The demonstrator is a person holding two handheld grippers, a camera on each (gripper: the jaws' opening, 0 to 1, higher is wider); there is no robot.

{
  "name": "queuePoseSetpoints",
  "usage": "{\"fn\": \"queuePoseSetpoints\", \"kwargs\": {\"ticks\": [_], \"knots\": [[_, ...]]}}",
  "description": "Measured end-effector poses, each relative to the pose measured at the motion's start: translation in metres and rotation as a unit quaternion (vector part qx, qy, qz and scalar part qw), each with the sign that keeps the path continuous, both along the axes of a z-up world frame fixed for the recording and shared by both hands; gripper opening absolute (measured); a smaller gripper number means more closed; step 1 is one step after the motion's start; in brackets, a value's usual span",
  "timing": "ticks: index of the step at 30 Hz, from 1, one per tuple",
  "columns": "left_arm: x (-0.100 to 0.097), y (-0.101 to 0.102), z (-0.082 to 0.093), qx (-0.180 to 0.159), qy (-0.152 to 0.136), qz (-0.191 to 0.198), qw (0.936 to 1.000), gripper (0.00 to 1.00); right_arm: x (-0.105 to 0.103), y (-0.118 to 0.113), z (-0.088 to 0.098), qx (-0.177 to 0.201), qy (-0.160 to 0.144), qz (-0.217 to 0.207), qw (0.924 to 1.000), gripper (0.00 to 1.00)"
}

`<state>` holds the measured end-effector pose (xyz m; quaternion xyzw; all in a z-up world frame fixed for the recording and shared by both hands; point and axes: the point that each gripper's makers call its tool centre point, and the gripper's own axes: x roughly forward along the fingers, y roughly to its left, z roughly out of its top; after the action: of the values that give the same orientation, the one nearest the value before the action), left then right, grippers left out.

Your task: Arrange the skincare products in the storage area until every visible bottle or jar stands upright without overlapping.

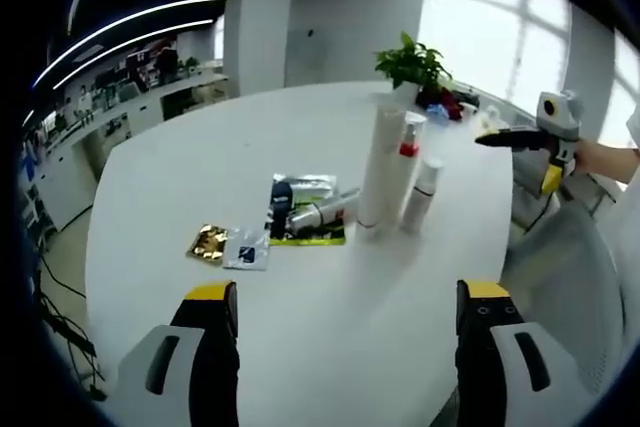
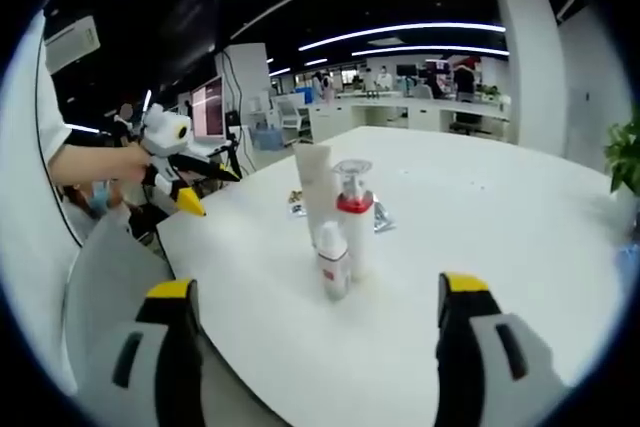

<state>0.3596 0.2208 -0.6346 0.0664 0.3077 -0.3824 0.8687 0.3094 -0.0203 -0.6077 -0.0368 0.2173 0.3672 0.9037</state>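
Plainly upright near the middle of the round white table (image 1: pixel 200 167): a tall white tube (image 1: pixel 381 169), a white pump bottle with a red collar (image 1: pixel 409 143) just behind it, and a short white bottle with a red band (image 1: pixel 421 193) just beside the tube. Same three seen from the right gripper view, close together: short bottle (image 2: pixel 333 261) in front, pump bottle (image 2: pixel 353 217) behind it, tall tube (image 2: pixel 315 192) at the back. Lying on its side beside the tube's base, a silver and white tube (image 1: pixel 322 213), resting across a flat green packet (image 1: pixel 310 235), with a dark blue capped tube (image 1: pixel 280 205) and a clear silvery sachet (image 1: pixel 305 187) just next to it. Further out on the table, a gold foil sachet (image 1: pixel 207 243) touching a small clear sachet with a dark mark (image 1: pixel 247 248). No writing legible on any label. Left gripper (image 1: pixel 348 337) held above the near table edge, jaws spread wide, gripping nothing, touching nothing. Right gripper (image 2: pixel 316 342) likewise wide apart and empty, well short of the bottles. Also seen across the table in the left gripper view (image 1: pixel 510 137), held by a hand (image 1: pixel 600 159); jaws there too small to judge. A green potted plant (image 1: pixel 412 65) at the far table edge, with office desks beyond.
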Motion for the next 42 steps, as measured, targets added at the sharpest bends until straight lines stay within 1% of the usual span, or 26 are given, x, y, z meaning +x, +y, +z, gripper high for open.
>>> {"fn": "queuePoseSetpoints", "kwargs": {"ticks": [6, 9, 21, 34, 42], "knots": [[0.011, -0.007, -0.002, 0.01, -0.001, -0.02, 0.9998, 0.87, 0.001, -0.002, -0.001, -0.001, 0.003, -0.003, 1.0, 1.0], [0.016, -0.01, -0.006, 0.026, -0.003, -0.034, 0.9991, 0.86, 0.003, -0.003, -0.002, -0.002, 0.003, -0.005, 1.0, 1.0], [0.036, -0.023, -0.017, 0.042, -0.001, -0.07, 0.9967, 0.85, 0.007, -0.007, -0.005, -0.002, 0.006, -0.01, 0.9999, 1.0], [0.059, -0.032, -0.031, 0.073, 0.0, -0.109, 0.9914, 0.82, 0.011, -0.007, -0.012, -0.002, 0.012, -0.014, 0.9998, 1.0], [0.072, -0.038, -0.045, 0.09, 0.004, -0.13, 0.9874, 0.77, 0.015, -0.006, -0.016, -0.001, 0.018, -0.017, 0.9997, 1.0]]}}
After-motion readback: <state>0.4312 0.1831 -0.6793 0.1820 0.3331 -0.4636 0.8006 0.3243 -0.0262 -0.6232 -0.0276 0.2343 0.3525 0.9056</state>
